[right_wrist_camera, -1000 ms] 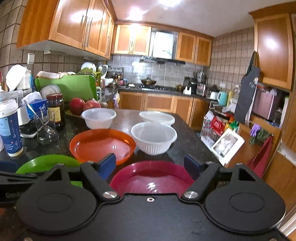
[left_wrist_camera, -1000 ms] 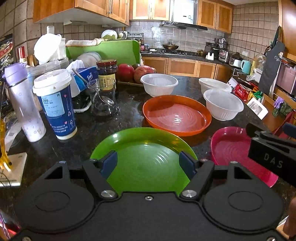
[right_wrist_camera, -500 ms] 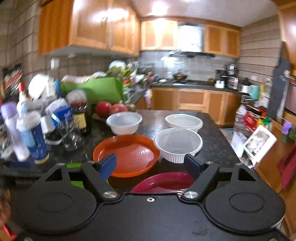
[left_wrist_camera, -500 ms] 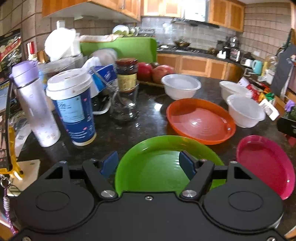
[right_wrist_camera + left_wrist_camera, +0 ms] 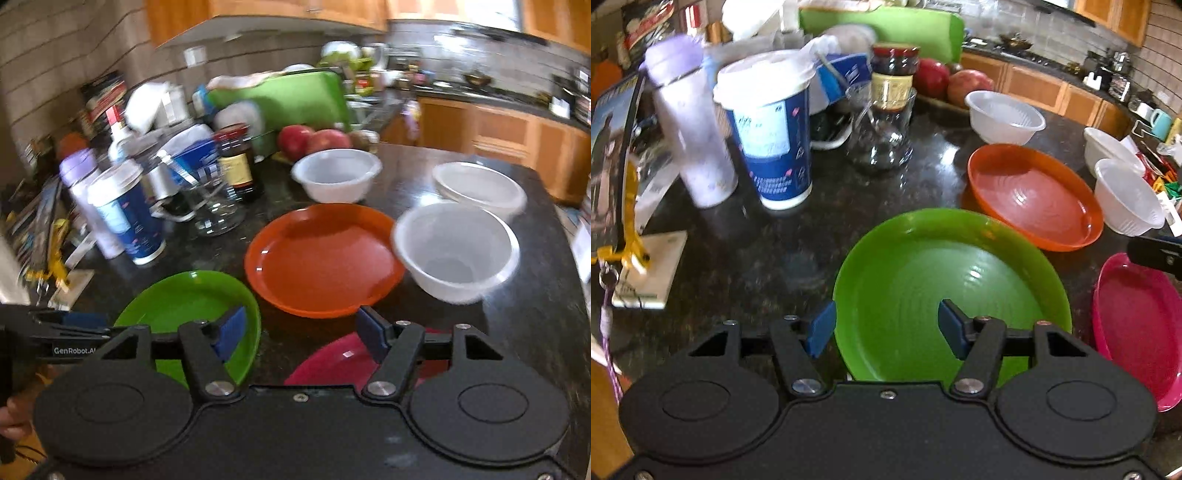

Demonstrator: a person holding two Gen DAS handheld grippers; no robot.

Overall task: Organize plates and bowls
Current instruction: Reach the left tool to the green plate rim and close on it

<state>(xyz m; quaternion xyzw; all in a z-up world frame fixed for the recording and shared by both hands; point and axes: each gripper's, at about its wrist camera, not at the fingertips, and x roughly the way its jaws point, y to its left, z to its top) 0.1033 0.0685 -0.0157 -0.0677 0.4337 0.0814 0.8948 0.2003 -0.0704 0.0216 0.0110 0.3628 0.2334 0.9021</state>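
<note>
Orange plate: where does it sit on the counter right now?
In the left wrist view the orange plate lies right of centre on the dark counter, beyond the green plate, with a white bowl at its right edge.

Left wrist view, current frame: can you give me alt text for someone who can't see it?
The left hand-held gripper, jaws closing, straddles the near-left rim of a green plate on a dark countertop, not yet pinching it. An orange plate and pink plate lie to the right, with three white bowls behind them and cups, bottles and jars at left.

left gripper (image 5: 884, 328) fingers closing | right gripper (image 5: 299, 334) fingers closing
</note>
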